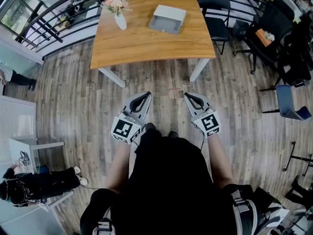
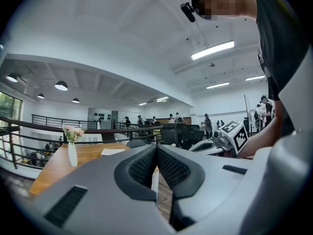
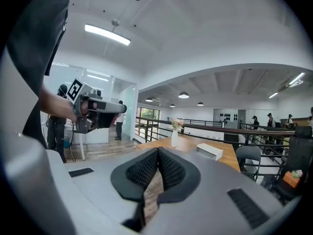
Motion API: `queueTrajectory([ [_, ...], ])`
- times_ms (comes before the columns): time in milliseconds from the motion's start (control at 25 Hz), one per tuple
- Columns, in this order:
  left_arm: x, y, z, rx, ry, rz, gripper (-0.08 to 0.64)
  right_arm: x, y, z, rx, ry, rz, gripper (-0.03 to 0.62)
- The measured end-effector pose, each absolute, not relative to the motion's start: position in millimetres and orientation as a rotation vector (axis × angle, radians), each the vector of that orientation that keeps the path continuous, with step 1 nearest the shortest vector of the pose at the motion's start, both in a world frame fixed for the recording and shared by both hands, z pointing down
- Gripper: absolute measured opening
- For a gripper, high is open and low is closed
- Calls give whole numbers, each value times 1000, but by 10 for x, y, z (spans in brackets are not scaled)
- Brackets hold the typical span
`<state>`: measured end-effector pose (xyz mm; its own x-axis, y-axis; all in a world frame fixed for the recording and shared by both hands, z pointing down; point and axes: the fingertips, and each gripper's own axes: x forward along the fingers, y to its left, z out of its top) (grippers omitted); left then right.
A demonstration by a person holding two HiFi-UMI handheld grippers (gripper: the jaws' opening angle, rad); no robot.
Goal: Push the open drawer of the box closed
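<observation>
Down low in the head view, over grey-brown plank flooring: the left gripper and right gripper, side by side at centre frame, each a smooth grey moulded shell tapering to a blunt point and carrying a black-and-white marker cube at its rear. Both shut tight, tips touching, with nothing caught in between; seen along the left tool as black pads with a fine ribbed grid, pressed together at the front and curving apart behind, and the same along the right. Further up the frame, well apart from both tools: a table of warm, smooth-grained wood with rounded corners and white legs. Toward the upper right of that top, the box, a low rectangular casing in matte pale grey, flat-topped and crisp-edged. Drawer pulled out on the side facing the lower left of the frame, open, with a darker grey hollow behind a thin front wall. At the tabletop's upper left, a slim white vase with pink flowers, apart from the box. Behind the table at upper right, a black chair on thin metal legs; along the upper left, a dark tubular railing.
</observation>
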<state>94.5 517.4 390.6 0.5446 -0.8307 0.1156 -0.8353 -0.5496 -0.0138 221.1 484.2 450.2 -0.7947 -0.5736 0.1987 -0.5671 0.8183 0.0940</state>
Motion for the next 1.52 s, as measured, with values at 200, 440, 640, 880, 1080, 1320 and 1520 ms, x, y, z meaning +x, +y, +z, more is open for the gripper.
queueTrajectory([
  [200, 1034, 5214, 3875, 2709, -1473, 147, 23, 2334, 4876, 4546, 865, -2789, -37, 15],
  [440, 1011, 5183, 3828, 2685, -1467, 63, 23, 2386, 4849, 4578, 875, -2777, -35, 15],
  [640, 954, 5029, 3799, 2686, -1451, 10, 23, 2351, 4740, 4588, 893, -2804, 35, 15],
  [880, 760, 4801, 3891, 2718, -1316, 15, 23, 2068, 4482, 4626, 933, -2779, 43, 17],
  [1080, 501, 4440, 3968, 2727, -1251, 12, 23, 1750, 4095, 4633, 991, -2742, 77, 17],
  [1320, 66, 3970, 4021, 2685, -1133, -52, 23, 1382, 3672, 4667, 1052, -2691, 77, 17],
  [1520, -278, 3680, 4033, 2716, -1068, -34, 23, 1100, 3411, 4712, 1122, -2658, 100, 17],
])
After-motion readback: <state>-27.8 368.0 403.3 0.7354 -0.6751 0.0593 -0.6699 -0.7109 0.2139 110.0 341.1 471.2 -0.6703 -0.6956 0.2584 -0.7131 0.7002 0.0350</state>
